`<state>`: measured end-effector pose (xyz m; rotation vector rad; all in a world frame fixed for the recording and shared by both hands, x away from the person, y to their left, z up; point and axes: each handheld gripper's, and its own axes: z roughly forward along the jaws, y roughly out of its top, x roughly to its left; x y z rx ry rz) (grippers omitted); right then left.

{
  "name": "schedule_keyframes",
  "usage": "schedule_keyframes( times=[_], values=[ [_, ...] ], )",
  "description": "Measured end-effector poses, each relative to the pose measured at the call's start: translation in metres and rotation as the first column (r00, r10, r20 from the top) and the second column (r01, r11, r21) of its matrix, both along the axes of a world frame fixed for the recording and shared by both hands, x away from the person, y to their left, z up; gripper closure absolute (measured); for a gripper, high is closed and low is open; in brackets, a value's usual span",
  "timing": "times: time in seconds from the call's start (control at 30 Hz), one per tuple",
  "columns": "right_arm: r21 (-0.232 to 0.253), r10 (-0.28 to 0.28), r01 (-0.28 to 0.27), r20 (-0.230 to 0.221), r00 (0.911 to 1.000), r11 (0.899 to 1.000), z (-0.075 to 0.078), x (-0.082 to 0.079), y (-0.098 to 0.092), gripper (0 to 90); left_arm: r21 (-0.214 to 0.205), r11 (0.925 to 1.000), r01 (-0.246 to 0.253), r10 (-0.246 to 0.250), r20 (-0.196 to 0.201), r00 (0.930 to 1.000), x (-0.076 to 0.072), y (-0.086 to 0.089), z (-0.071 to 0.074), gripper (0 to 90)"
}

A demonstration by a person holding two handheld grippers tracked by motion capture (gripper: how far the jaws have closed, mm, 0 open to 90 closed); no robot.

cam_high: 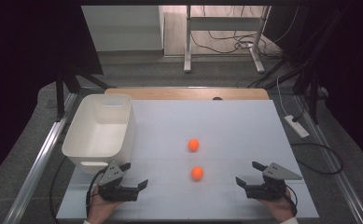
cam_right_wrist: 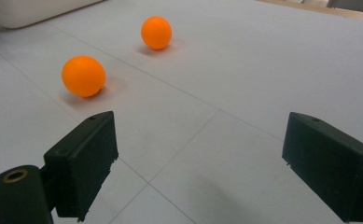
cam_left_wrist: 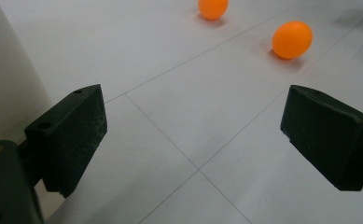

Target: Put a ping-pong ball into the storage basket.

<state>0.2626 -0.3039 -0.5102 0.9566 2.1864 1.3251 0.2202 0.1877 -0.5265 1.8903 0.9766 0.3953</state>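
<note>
- Near orange ball (cam_high: 197, 173) sits on the white board (cam_high: 244, 135) between the two grippers, apart from both; far orange ball (cam_high: 193, 144) lies just beyond it toward the board's middle. The two balls do not touch.
- White bin (cam_high: 123, 135) stands at the board's left edge, empty as far as the high view shows; left gripper (cam_high: 136, 174) rests just in front of its near corner.
- Left gripper: jaws spread wide, nothing between them; in the left gripper view both balls lie ahead and to the right.
- Right gripper (cam_high: 247, 172): jaws likewise spread and empty; both balls lie ahead and to the left in its own view.
- Handling, judged: balls look smooth, hollow and very light, like table-tennis balls. Stiff shell, but slick and round, so likely to roll at a nudge or squirt out of an off-centre pinch.
- Hold, judged: close the pads across the widest part, level with the ball's middle, with a gentle squeeze.
</note>
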Motion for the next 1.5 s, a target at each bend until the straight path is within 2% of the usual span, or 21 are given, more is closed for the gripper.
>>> schedule_keyframes(
  times=[0.27, 0.83, 1.3, 1.5],
  values=[
    [0.014, -0.010, 0.010, -0.015, 0.9998, 1.000, -0.001, 0.001, -0.002, 10.8, 0.010, 0.9999, -0.003, 0.003, 0.001, 1.0000, 0.001, -0.004, 0.000, 8.0],
    [-0.007, -0.002, 0.002, -0.027, 0.9996, 1.000, -0.004, 0.003, 0.000, 10.8, 0.008, 0.9999, 0.010, -0.010, 0.004, 0.9999, -0.001, -0.008, 0.003, 8.0],
    [-0.012, 0.008, -0.008, -0.031, 0.9995, 1.000, -0.005, 0.002, 0.001, 10.9, 0.015, 0.9999, -0.002, 0.001, 0.025, 0.9997, -0.004, -0.009, 0.009, 8.0],
    [-0.009, 0.007, -0.007, -0.039, 0.9992, 1.000, -0.005, 0.002, 0.001, 10.9, 0.012, 0.9999, -0.004, 0.004, 0.014, 0.9999, -0.002, -0.012, 0.009, 7.9]
  ],
)
